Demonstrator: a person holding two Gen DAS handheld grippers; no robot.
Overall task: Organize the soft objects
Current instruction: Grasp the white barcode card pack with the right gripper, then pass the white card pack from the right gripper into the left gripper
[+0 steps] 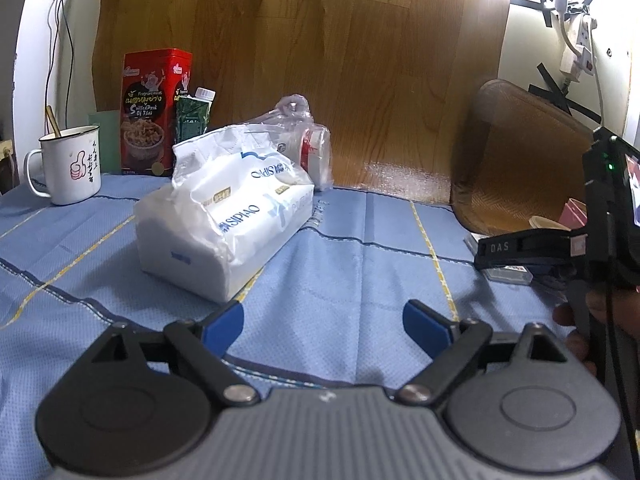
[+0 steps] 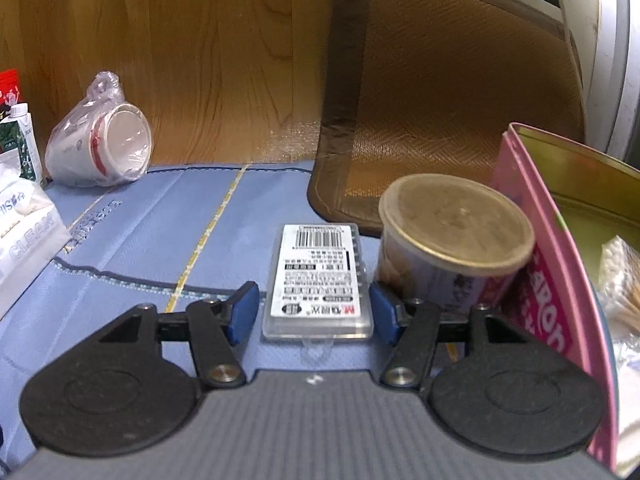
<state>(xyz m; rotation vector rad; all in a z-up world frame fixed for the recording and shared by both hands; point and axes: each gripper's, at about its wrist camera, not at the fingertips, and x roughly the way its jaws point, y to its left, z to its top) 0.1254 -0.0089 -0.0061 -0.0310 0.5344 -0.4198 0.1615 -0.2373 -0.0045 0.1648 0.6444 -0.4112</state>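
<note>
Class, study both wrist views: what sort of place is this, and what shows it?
Probably a home table against a wall, not a lab: an enamel mug on a blue cloth, a tissue pack, and a red snack tin.

One tissue pack [image 1: 224, 216]; one mug [image 1: 66, 164]; one red box [image 1: 154, 112]; one carton [image 1: 194, 116]; one bagged cup stack [image 2: 100, 148]; one clear case [image 2: 318, 280]; one lidded can [image 2: 452, 240]; one pink tin [image 2: 552, 264].
</note>
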